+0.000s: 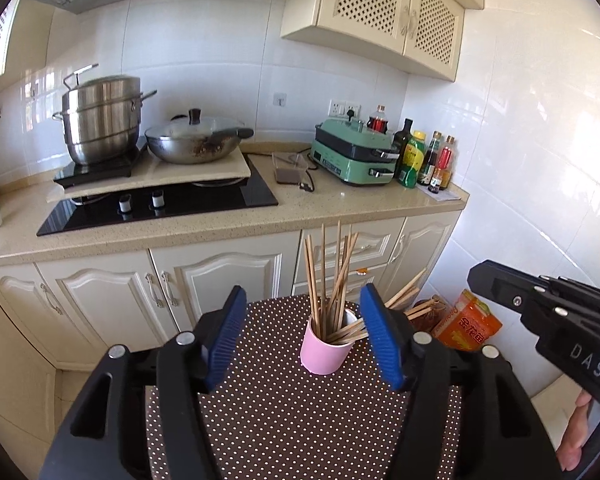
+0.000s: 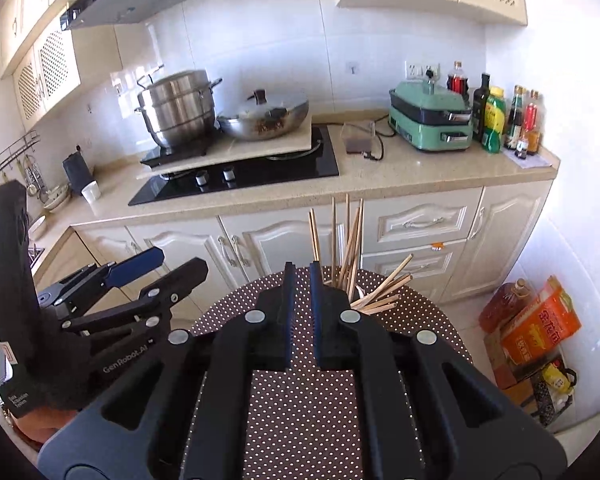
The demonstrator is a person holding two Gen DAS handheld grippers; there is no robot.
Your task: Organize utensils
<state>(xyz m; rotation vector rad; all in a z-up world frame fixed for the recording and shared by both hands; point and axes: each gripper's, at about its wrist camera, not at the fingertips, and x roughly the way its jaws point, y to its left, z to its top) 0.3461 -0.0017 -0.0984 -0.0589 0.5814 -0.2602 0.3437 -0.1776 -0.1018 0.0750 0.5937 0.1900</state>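
Observation:
A pink cup stands on a round brown polka-dot table and holds several wooden chopsticks, some upright, some leaning right. My left gripper is open, its blue pads on either side of the cup, a little in front of it and not touching. My right gripper is nearly shut with only a narrow gap and holds nothing that I can see; it hides the cup, and the chopsticks rise just behind and right of it. Each gripper shows in the other's view: the right one and the left one.
A kitchen counter with a black hob, a steel pot, a wok, a green cooker and bottles runs behind the table. Cabinet doors are below. An orange box and an oil bottle sit on the floor at right.

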